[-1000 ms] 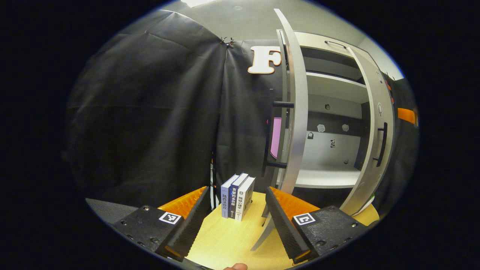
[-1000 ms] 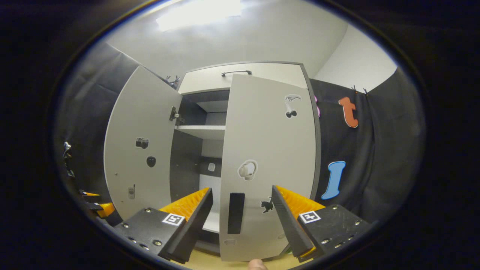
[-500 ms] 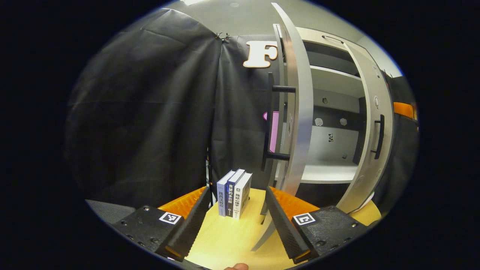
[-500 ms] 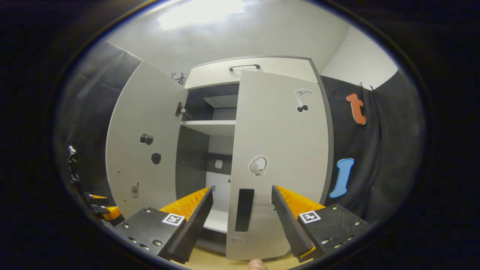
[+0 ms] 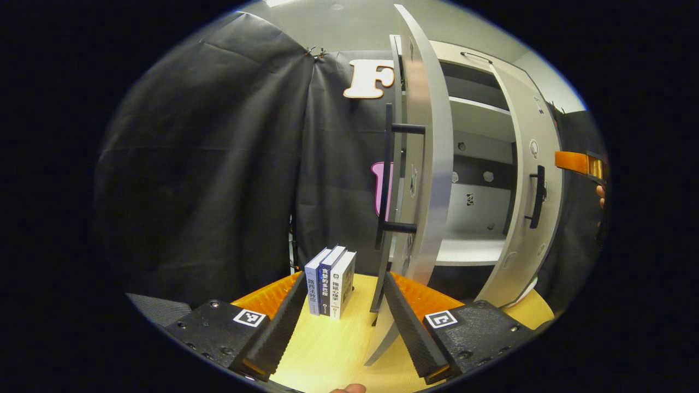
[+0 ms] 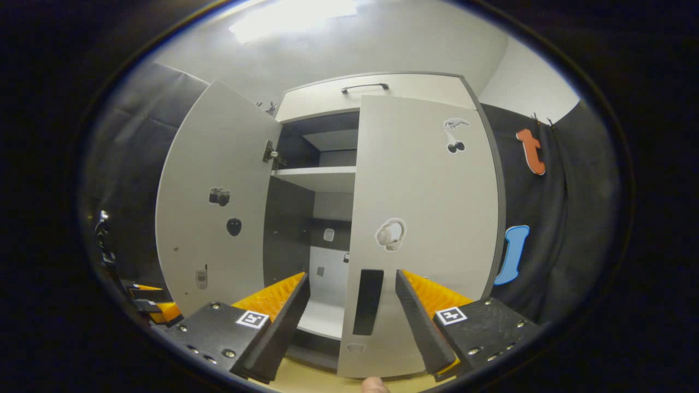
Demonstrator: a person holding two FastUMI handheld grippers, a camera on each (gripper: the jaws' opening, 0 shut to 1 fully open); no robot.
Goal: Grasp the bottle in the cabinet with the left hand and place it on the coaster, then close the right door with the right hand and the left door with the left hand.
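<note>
Since a second ago the right door (image 6: 426, 229) has swung nearer shut; the left door (image 6: 213, 202) stands open. Two hand-held grippers, left (image 5: 341, 319) and right (image 6: 352, 322), both spread, empty. Three books (image 5: 329, 281) on the desk (image 5: 333, 349).

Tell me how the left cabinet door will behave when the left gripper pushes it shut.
The left cabinet door looks like a rigid flat panel, so it should swing without flexing. Standing wide open, it likely has a long arc to travel. The row of books probably stays clear.

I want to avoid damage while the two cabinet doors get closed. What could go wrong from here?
1. The right gripper is open around the black handle of the pale grey right door; it might catch.
2. The grey left door stands edge-on before the open left gripper; a finger could snag its black bar handle.
</note>
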